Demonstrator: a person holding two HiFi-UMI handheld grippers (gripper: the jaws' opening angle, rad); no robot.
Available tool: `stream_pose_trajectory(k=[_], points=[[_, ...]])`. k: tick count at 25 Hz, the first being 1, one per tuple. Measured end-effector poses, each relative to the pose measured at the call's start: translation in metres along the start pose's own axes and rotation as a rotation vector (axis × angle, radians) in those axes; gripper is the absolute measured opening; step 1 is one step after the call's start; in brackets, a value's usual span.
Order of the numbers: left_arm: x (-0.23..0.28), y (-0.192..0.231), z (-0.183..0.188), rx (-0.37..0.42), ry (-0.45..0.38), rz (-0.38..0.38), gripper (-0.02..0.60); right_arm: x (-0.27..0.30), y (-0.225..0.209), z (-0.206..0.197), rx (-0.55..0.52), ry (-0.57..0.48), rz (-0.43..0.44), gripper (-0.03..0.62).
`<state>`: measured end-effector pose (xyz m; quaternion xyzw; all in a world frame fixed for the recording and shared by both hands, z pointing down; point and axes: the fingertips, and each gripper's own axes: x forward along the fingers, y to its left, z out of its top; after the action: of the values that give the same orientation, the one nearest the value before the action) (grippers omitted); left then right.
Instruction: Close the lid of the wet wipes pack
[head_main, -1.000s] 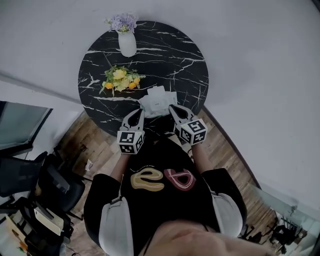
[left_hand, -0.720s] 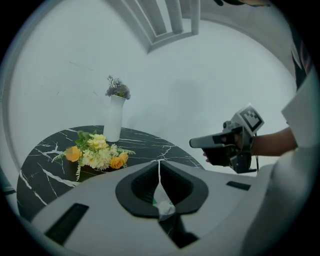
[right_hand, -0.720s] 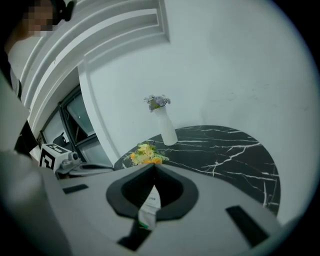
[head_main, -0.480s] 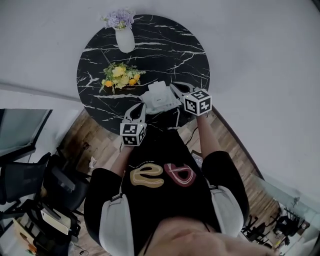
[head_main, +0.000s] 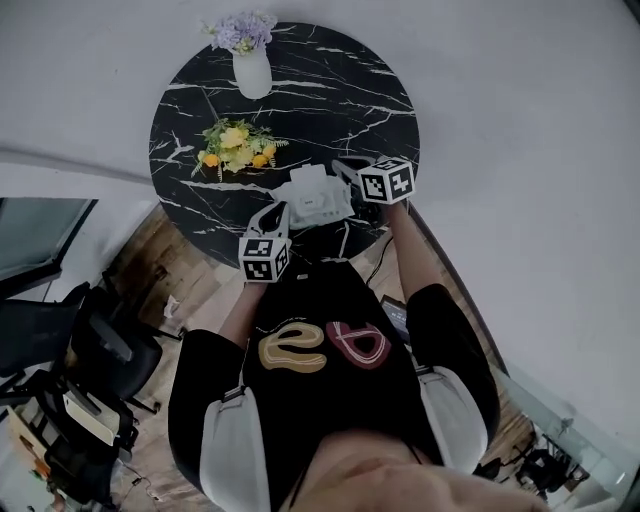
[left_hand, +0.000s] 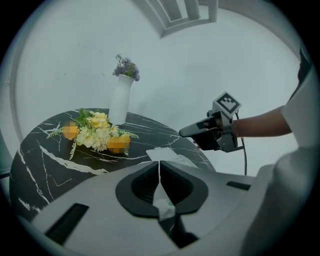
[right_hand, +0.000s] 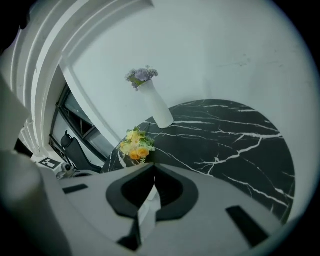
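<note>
Near the six-o'clock edge of the surface (head_main: 330, 90) sits the wet wipes pack (head_main: 315, 200), left claw (head_main: 277, 212) at its seven, right claw (head_main: 345, 168) at its two (both with jaws together), poised, I judge, to press the lid flat next.

**Around the wet wipes pack (head_main: 315, 197)**

We find it on the table (head_main: 330, 90), at the near edge. Behind-left of it lies the flower bunch (head_main: 236, 148); farther behind stands the vase (head_main: 252, 72). The left gripper (head_main: 277, 210) flanks its left, the right gripper (head_main: 342, 166) its right.
</note>
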<state>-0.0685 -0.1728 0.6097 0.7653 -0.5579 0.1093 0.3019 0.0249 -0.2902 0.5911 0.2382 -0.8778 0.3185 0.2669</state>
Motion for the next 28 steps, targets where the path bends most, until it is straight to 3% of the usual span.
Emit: stream_pose_trajectory(k=[10, 15, 20, 24, 28], points=[[0.005, 0.009, -0.012, -0.069, 0.038, 0.112, 0.023, 0.036, -0.018, -0.007, 0.028, 0.187, 0.112, 0.011], [0.008, 0.013, -0.014, -0.115, 0.031, 0.128, 0.023, 0.053, -0.026, -0.024, -0.057, 0.317, 0.139, 0.011], [0.017, 0.015, -0.022, -0.139, 0.074, 0.126, 0.023, 0.063, -0.035, -0.031, -0.031, 0.362, 0.149, 0.011], [0.024, 0.014, -0.033, -0.216, 0.096, 0.116, 0.023, 0.066, -0.042, -0.039, -0.074, 0.384, 0.153, 0.011], [0.026, 0.019, -0.032, -0.188, 0.112, 0.126, 0.023, 0.074, -0.036, -0.040, -0.111, 0.399, 0.195, 0.011]])
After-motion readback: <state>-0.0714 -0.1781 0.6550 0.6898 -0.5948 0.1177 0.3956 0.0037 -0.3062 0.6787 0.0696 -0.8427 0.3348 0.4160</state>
